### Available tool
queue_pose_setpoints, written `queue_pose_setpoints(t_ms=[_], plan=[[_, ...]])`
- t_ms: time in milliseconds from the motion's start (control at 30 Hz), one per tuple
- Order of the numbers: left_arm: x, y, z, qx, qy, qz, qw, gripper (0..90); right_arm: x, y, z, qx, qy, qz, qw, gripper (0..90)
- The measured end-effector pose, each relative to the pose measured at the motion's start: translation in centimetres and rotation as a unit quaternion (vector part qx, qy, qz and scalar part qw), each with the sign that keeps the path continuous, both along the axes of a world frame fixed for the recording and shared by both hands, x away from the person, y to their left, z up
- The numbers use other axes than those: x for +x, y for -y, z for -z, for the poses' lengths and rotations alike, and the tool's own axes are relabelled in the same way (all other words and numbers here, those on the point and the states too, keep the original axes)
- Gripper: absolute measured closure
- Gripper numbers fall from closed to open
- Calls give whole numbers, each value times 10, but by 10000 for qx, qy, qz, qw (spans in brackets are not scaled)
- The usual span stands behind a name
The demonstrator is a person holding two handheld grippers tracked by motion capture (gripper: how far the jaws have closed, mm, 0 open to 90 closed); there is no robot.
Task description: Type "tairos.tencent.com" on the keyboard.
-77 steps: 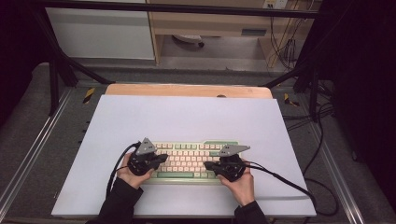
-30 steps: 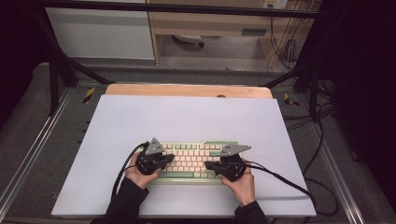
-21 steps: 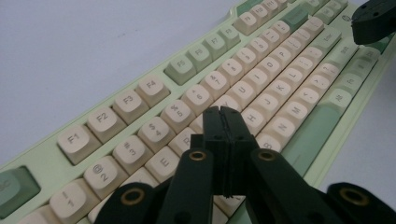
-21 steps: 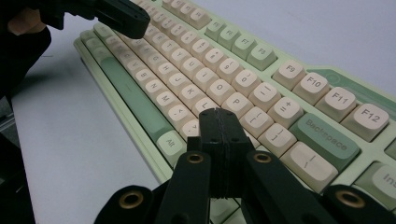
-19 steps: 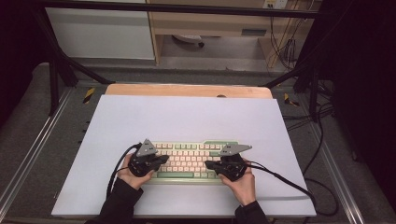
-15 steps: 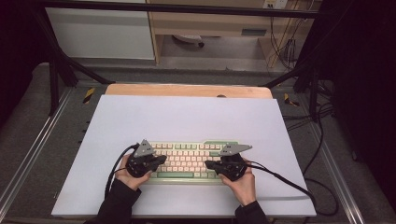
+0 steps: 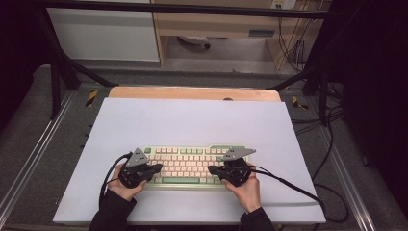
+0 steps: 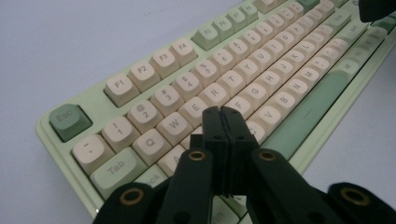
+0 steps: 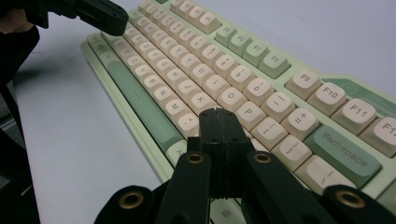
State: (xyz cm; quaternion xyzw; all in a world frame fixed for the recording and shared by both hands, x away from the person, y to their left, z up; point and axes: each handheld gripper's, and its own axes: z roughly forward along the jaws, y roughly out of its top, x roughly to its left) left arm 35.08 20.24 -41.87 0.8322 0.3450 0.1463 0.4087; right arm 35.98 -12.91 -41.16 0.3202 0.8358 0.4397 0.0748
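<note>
A pale green keyboard [image 7: 190, 165] with cream keys lies on the near half of the table, parallel to its front edge. My left gripper [image 7: 157, 168] hovers over its left end, jaws shut with nothing between them. In the left gripper view the shut tips [image 8: 221, 112] sit just above the letter keys near the keyboard's [image 8: 280, 60] left side. My right gripper [image 7: 212, 169] is over the right end, also shut and holding nothing. In the right gripper view its tips [image 9: 217, 113] hang above the keys beside P on the keyboard [image 9: 154, 56], with the left gripper [image 9: 100, 16] farther off.
A pale lilac sheet [image 7: 192, 120] covers the table, with a wooden strip [image 7: 192, 93] bare along the back edge. A black cable [image 7: 293, 186] trails right from the right gripper. Metal frame rails [image 7: 29, 159] run along both sides.
My left gripper has slid left along the keyboard, from nearer its middle back to its left end. The right gripper has stayed put. Both remain shut.
</note>
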Motion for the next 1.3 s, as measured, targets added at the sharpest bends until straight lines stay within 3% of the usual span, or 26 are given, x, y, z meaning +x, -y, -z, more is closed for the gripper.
queue_pose_setpoints(t_ms=[467, 967, 1300], plan=[[-4, -13, 3, -55, -18, -64, 10000, 890, 6, -25, 2, -59, -4, -196, 9998, 900], [-5, -15, 5, -77, -50, -58, 9999, 890, 6, -27, 16, -414, -109, -185, 9989, 900], [-5, -13, 6, -65, -60, -42, 10000, 890, 6, -26, 19, -384, -152, -156, 9990, 900]])
